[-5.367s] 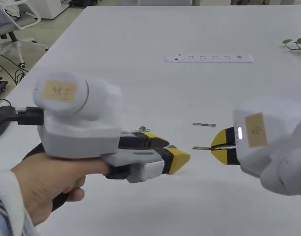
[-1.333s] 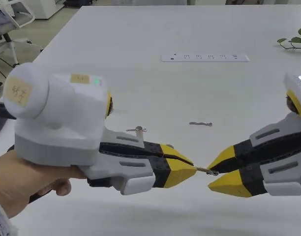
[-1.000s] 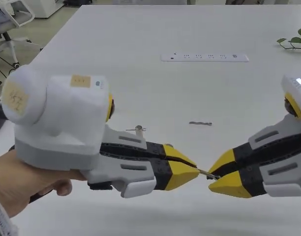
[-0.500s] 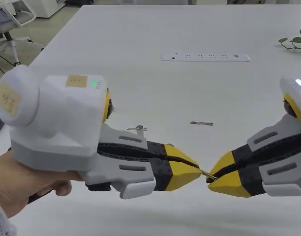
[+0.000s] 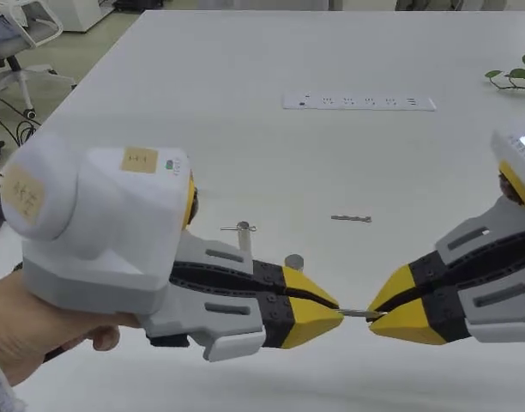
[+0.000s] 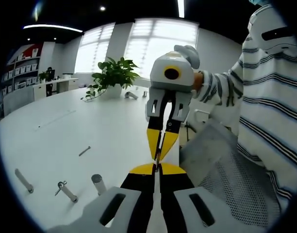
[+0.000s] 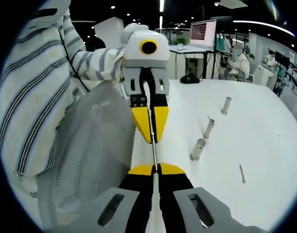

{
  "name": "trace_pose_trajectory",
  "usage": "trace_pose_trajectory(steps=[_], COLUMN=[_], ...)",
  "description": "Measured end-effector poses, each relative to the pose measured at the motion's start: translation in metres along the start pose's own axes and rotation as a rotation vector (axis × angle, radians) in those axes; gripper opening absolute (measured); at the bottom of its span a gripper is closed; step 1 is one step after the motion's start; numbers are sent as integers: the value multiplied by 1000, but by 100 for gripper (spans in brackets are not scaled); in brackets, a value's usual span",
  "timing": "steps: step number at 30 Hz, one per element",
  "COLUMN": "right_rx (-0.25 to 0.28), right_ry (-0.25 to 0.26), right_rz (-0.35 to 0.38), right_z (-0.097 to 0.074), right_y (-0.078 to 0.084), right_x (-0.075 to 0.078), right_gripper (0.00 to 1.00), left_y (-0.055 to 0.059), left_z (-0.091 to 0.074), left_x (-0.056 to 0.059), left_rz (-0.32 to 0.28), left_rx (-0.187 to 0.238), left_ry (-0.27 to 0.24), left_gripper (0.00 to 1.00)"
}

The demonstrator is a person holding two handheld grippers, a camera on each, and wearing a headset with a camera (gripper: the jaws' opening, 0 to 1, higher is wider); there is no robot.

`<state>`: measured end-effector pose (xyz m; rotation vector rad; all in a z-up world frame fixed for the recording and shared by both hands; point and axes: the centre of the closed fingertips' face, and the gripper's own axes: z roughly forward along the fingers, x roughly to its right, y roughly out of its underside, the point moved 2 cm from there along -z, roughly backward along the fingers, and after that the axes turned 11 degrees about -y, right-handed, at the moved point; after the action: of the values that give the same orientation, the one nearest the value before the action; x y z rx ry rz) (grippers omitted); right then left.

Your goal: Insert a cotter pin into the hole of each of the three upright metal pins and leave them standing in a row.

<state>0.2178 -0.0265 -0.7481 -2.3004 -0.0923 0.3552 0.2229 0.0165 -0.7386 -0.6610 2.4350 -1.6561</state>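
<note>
We've got the cotter pin (image 5: pixel 355 313) bridged over the worktop (image 5: pixel 245 129), left gripper (image 5: pixel 339 316) and right gripper (image 5: pixel 373 316) fingers (image 5: pixel 310 307) both clamped on its ends; looks light, thin, slippery and easily bent, so we'd hold close to the head.

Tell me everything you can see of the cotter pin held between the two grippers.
The cotter pin is a thin, straight, silvery metal wire, held roughly level above the white table. One end is pinched in the shut left gripper, the other in the shut right gripper, tips nearly meeting, so just a short stretch shows between them. Its looped head is hidden.
</note>
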Motion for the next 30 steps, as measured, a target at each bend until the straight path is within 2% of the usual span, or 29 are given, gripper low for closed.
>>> trace_pose_trajectory(steps=[5,14,19,25,30], right_rx=[-16,-36,-41,-59,-96], right_ry=[-6,2,7,39,79], right_rz=[-14,-8,-1,32,82], right_z=[-1,1,1,0,0], right_y=[0,4,6,12,24], right_x=[-1,1,2,9,19], right_gripper=[3,3,3,3,3], left_y=[4,7,7,10,23], left_z=[1,4,5,6,5], left_x=[0,0,-1,-12,-27], left_rz=[-13,-31,-16,-5,2], left_rx=[-25,-42,-31,-19,-58], left_ry=[7,-1,-13,-65,-133], left_gripper=[1,1,3,15,25])
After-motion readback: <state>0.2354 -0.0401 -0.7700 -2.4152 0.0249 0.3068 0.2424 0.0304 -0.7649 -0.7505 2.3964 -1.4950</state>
